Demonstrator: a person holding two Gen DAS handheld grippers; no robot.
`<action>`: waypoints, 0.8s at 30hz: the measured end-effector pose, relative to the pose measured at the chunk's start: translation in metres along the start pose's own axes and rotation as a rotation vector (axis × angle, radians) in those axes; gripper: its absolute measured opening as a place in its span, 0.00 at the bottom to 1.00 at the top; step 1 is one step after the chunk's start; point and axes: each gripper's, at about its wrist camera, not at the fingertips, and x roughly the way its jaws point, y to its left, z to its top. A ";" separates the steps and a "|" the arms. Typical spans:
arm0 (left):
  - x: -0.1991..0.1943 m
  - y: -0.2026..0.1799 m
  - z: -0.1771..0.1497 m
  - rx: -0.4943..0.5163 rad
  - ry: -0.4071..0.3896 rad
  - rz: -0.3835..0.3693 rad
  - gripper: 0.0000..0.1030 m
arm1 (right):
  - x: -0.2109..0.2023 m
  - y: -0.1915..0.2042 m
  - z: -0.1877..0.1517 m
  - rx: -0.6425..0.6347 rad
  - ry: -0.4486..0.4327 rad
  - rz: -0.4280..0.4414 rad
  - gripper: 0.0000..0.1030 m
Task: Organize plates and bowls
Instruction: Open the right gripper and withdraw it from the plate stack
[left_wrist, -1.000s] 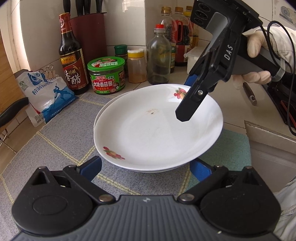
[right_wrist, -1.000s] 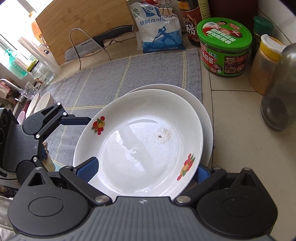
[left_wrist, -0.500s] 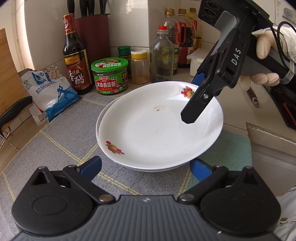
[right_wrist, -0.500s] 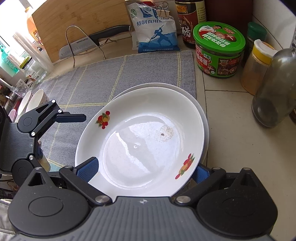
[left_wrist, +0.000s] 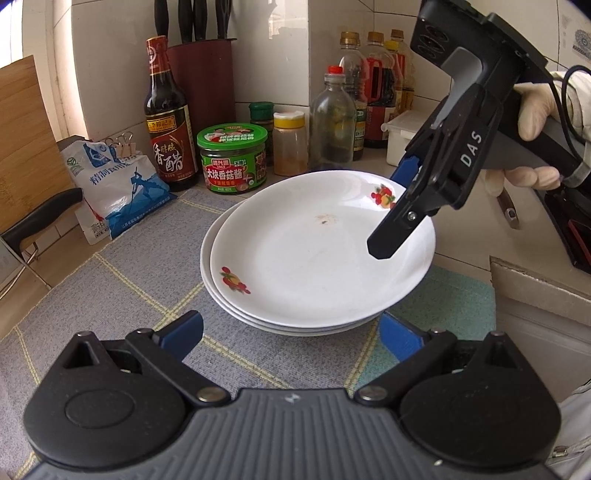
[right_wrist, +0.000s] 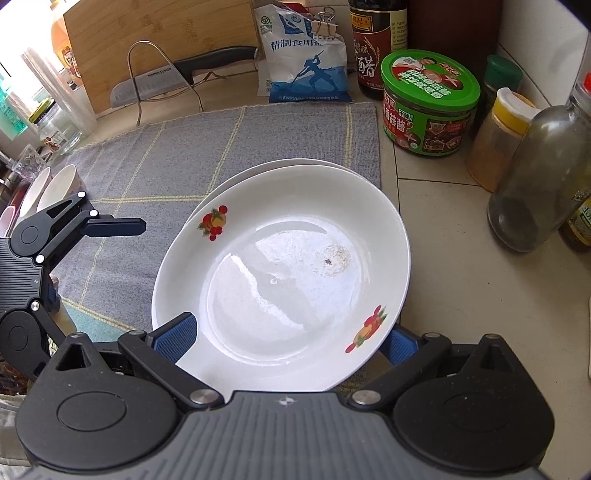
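A white plate (left_wrist: 317, 258) with little fruit prints sits on top of another plate (left_wrist: 221, 295) on the grey checked mat (left_wrist: 110, 295), both stacked just off the mat's right edge, where the tiled counter (right_wrist: 461, 295) begins. The upper one has a small brown speck near its middle (a bit of dried sauce, by the look of it).

The right gripper (left_wrist: 397, 210) comes in from about two o'clock in the left camera's view, held by a gloved hand (left_wrist: 532, 144). Its blue pads straddle the top plate's rim, one finger lying over the inside of the dish, yet the two blue pads stand wide to either side in its own camera; the jaws are spread, not pinching anything.

The left gripper (left_wrist: 291, 332) hangs low at six o'clock, just short of the plates, its fingers apart with nothing between them.

Beyond the plates, at twelve o'clock, stands a green-lidded jar (left_wrist: 232, 162), with a dark vinegar bottle (left_wrist: 166, 122) at eleven and a blue and white bag (left_wrist: 114, 192) at ten. A few white bowls (right_wrist: 48, 192) peek in at nine o'clock of the right camera's view.
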 end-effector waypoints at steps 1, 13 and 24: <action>-0.002 0.000 0.000 -0.005 -0.005 0.003 0.98 | 0.000 0.001 -0.001 -0.006 -0.001 -0.004 1.00; -0.055 0.005 -0.007 -0.127 -0.076 0.174 0.98 | -0.011 0.023 -0.011 -0.109 -0.132 -0.171 1.00; -0.143 0.026 -0.066 -0.280 -0.058 0.397 0.98 | -0.006 0.139 -0.015 -0.202 -0.371 -0.173 1.00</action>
